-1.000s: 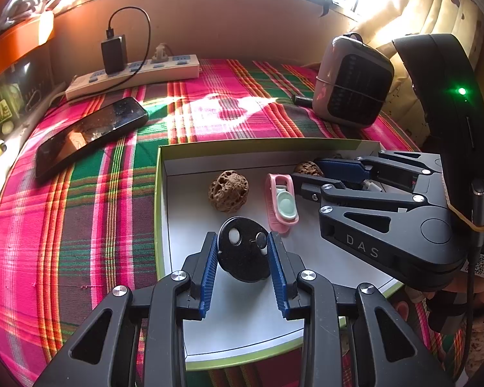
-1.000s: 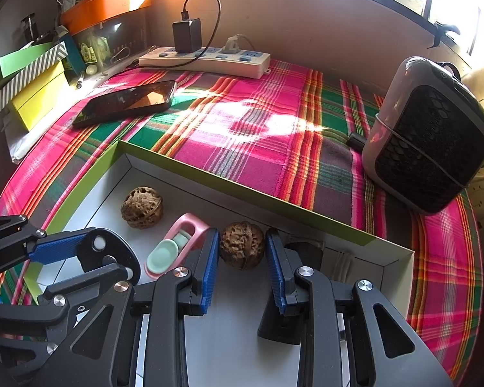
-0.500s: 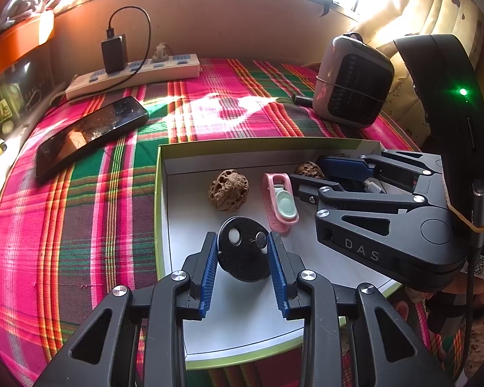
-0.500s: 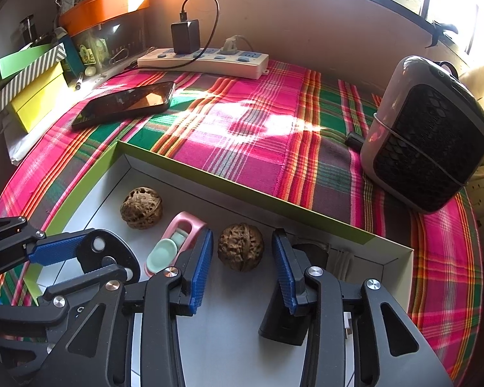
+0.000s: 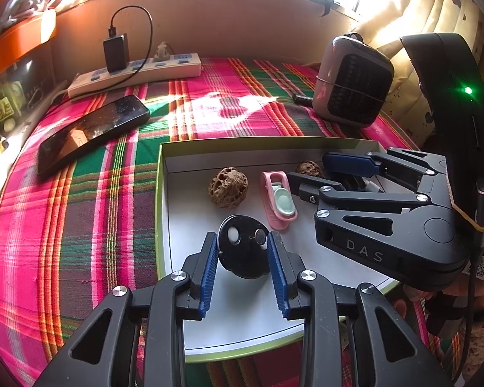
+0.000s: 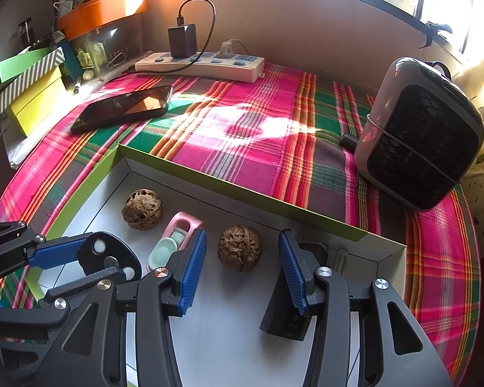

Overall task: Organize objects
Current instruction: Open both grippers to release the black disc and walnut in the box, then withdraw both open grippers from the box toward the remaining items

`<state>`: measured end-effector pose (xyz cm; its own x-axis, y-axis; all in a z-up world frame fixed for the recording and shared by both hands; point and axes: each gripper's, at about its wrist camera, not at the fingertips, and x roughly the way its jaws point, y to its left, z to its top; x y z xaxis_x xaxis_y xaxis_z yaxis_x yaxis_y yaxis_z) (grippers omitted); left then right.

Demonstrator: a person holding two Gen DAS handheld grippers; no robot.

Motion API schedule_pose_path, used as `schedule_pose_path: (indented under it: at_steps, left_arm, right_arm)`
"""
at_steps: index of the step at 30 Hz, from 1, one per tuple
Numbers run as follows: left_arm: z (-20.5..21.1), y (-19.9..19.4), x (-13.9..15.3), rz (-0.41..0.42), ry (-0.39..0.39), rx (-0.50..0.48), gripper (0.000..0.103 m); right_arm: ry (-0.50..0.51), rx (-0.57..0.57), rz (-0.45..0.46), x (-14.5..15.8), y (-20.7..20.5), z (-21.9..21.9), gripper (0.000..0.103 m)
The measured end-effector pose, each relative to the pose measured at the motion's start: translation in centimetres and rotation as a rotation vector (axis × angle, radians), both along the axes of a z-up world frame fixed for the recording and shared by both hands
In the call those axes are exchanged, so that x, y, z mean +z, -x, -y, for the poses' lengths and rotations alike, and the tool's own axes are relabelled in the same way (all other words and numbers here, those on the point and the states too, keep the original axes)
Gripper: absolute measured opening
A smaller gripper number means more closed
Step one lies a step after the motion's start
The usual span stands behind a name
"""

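Note:
A shallow white tray with a green rim (image 5: 159, 190) (image 6: 190, 167) lies on the plaid cloth. In it are two walnuts (image 5: 228, 187) (image 6: 239, 247) (image 6: 142, 209), a pink and mint toy (image 5: 279, 198) (image 6: 172, 242) and a black round disc (image 5: 243, 245) (image 6: 109, 254). My left gripper (image 5: 242, 254) is shut on the black disc, which rests on the tray floor. My right gripper (image 6: 242, 258) is open, its blue pads either side of the right walnut without touching it. A black block (image 6: 287, 306) sits under the right finger.
A phone (image 5: 92, 133) (image 6: 124, 106) lies on the cloth at the left. A power strip with a charger (image 5: 135, 72) (image 6: 203, 61) runs along the back wall. A small grey heater (image 5: 351, 80) (image 6: 419, 132) stands at the right. Boxes (image 6: 25, 87) are stacked at far left.
My right gripper has opened and let go of the right walnut, which now rests on the tray floor. My left gripper has kept its hold on the black disc.

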<state>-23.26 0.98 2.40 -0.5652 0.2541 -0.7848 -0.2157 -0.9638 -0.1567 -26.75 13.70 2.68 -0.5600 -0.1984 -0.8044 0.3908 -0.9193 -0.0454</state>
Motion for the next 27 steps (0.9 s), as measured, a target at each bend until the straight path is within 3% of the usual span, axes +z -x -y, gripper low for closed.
schedule_pose_path:
  at_steps: [27]
  left_arm:
    - [0.7,-1.6,0.9,-0.025,0.018,0.034,0.033]
  right_arm:
    - [0.02,-0.026,-0.028,1.2,-1.8,0.1,0.052]
